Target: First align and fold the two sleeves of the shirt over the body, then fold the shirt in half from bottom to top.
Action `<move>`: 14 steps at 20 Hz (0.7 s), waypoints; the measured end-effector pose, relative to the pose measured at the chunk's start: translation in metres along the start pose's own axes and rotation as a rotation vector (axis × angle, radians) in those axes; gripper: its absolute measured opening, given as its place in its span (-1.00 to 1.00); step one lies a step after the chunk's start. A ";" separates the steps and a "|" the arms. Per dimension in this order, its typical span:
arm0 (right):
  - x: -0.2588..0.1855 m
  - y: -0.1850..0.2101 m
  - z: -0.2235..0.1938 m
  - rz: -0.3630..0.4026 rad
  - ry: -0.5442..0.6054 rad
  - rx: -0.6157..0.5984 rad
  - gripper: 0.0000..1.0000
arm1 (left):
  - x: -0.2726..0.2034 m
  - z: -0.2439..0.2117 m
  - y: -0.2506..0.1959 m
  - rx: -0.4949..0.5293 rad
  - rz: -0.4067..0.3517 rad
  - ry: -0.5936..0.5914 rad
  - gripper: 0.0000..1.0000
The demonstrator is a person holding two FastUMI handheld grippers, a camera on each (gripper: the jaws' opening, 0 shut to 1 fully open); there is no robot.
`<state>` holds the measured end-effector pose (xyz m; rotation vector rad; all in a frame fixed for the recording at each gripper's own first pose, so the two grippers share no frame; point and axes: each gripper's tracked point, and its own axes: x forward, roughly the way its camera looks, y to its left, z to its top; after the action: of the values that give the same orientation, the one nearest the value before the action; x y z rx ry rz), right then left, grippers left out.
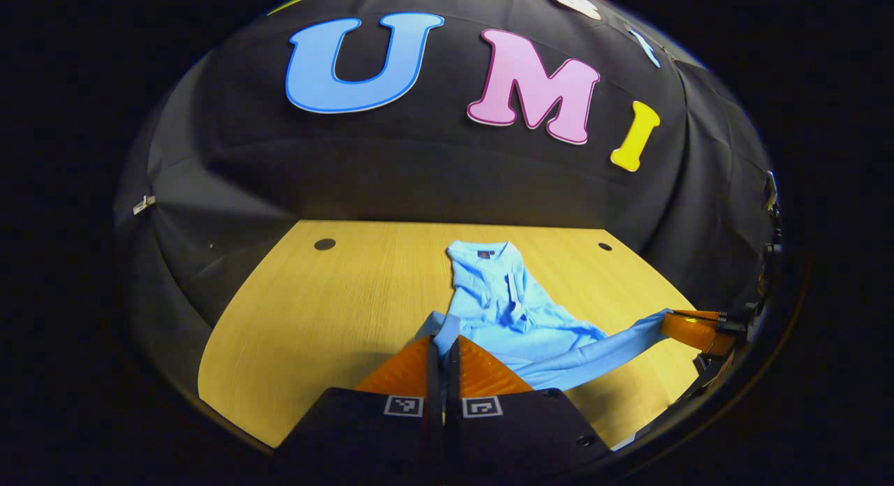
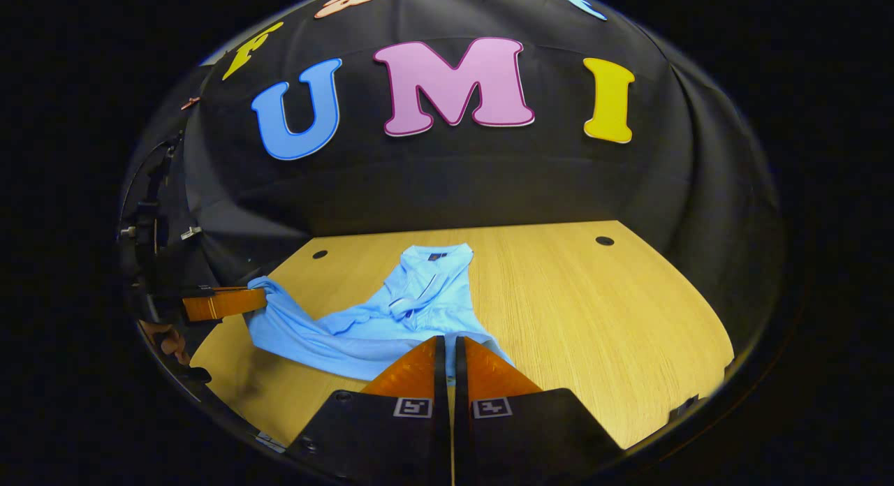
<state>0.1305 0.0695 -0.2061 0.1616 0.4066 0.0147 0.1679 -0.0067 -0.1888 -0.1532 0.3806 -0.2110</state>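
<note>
Though a small dark label sits inside the collar of the light blue shirt [image 1: 513,311], it is too small to read. From its collar near the far edge of the wooden table [image 1: 328,311], the shirt runs back to both grippers. Left gripper [image 1: 443,357]: fingers pressed together on the hem, cloth between them. Right gripper [image 2: 448,357]: likewise pinching the hem. In the right gripper view a hand [image 2: 167,341] shows beside the table's near corner.
</note>
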 end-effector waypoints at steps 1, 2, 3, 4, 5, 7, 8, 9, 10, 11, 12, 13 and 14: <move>0.007 -0.003 0.010 0.000 -0.011 -0.001 -0.87 | 0.008 0.010 -0.001 -0.010 0.000 -0.014 -0.88; 0.016 -0.008 0.018 -0.004 -0.021 -0.002 -0.87 | 0.017 0.020 -0.001 -0.015 0.003 -0.027 -0.88; 0.024 -0.011 0.024 -0.005 -0.025 -0.005 -0.87 | 0.025 0.030 0.000 -0.017 0.007 -0.037 -0.88; 0.035 -0.014 0.031 -0.006 -0.034 -0.006 -0.87 | 0.040 0.041 0.001 -0.018 0.010 -0.046 -0.88; 0.045 -0.017 0.036 -0.007 -0.033 -0.008 -0.87 | 0.054 0.047 0.001 -0.020 0.011 -0.049 -0.88; 0.068 -0.019 0.044 -0.004 -0.037 -0.011 -0.87 | 0.083 0.055 0.002 -0.037 0.012 -0.032 -0.88; 0.084 -0.021 0.050 -0.005 -0.040 -0.016 -0.87 | 0.098 0.061 0.001 -0.040 0.013 -0.023 -0.87; 0.099 -0.023 0.054 -0.001 -0.040 -0.021 -0.88 | 0.114 0.069 0.003 -0.037 0.018 -0.027 -0.88; 0.114 -0.024 0.058 -0.003 -0.043 -0.023 -0.87 | 0.129 0.075 0.005 -0.028 0.026 -0.025 -0.88; 0.130 -0.026 0.061 -0.002 -0.040 -0.024 -0.87 | 0.143 0.081 0.007 -0.012 0.035 -0.027 -0.88; 0.146 -0.029 0.067 -0.003 -0.043 -0.019 -0.87 | 0.158 0.085 0.010 0.003 0.043 -0.023 -0.88; 0.162 -0.033 0.070 -0.008 -0.045 -0.011 -0.88 | 0.173 0.088 0.012 0.012 0.048 -0.016 -0.88; 0.181 -0.038 0.074 -0.013 -0.044 -0.007 -0.87 | 0.187 0.092 0.013 0.016 0.054 -0.013 -0.88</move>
<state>0.3255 0.0288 -0.2163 0.1519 0.3639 -0.0002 0.3754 -0.0274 -0.1728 -0.1287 0.3698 -0.1601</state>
